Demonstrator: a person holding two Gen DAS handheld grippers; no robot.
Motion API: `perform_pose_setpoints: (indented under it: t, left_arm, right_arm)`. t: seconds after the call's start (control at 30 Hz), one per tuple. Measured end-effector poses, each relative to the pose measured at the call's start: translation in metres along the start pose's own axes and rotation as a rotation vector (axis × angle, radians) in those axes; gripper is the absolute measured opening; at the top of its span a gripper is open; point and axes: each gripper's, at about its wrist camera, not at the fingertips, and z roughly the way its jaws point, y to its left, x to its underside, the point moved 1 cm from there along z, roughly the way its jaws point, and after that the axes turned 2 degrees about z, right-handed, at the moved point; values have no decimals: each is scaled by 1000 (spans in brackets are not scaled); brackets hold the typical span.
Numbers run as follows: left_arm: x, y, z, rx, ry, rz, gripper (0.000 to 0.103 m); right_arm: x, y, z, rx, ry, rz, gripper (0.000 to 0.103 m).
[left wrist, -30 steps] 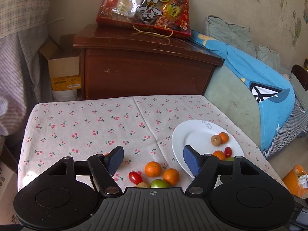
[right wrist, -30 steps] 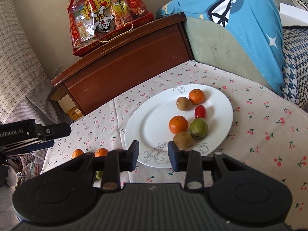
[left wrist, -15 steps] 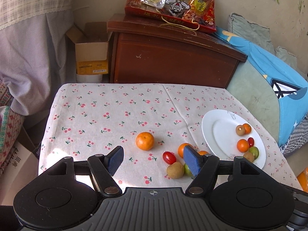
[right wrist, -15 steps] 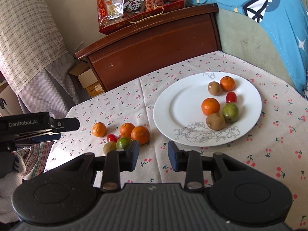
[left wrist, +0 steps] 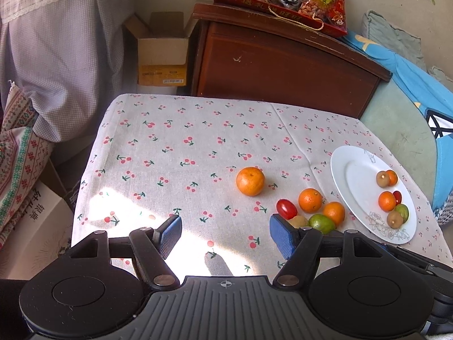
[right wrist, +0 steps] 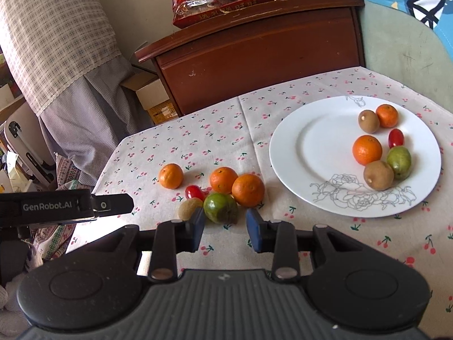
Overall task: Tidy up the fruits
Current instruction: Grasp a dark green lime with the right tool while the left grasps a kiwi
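The cherry-print surface (right wrist: 198, 141) is seen bearing a white plate (right wrist: 311, 147) with 6 fruits. Left of the plate, 6 more fruits (right wrist: 220, 189) lie loose. Left tongs (left wrist: 223, 233) are held wide — right tongs (right wrist: 225, 228) narrower, both empty.

Five oranges (right wrist: 367, 149), three kiwis (right wrist: 378, 175), two tomatoes (right wrist: 395, 138), two green fruits (right wrist: 399, 162), one plate (right wrist: 300, 153). Six fruits sit at the plate's three o'clock; six on the tabletop (right wrist: 215, 130).
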Motion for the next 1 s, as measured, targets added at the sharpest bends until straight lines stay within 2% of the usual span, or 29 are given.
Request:
perform_pose_setpoints:
  t: [0.5, 0.6, 1.0]
  left_arm:
    - [5, -7, 8, 11, 14, 24, 68]
    - [7, -10, 10, 12, 17, 42, 68]
    - [16, -34, 17, 64, 3, 108, 67]
  right_arm:
    - [-1, 2, 21, 3, 0, 5, 34]
    - [-1, 3, 23, 0, -1, 2, 30]
    - [-2, -10, -1, 43, -8, 16, 30]
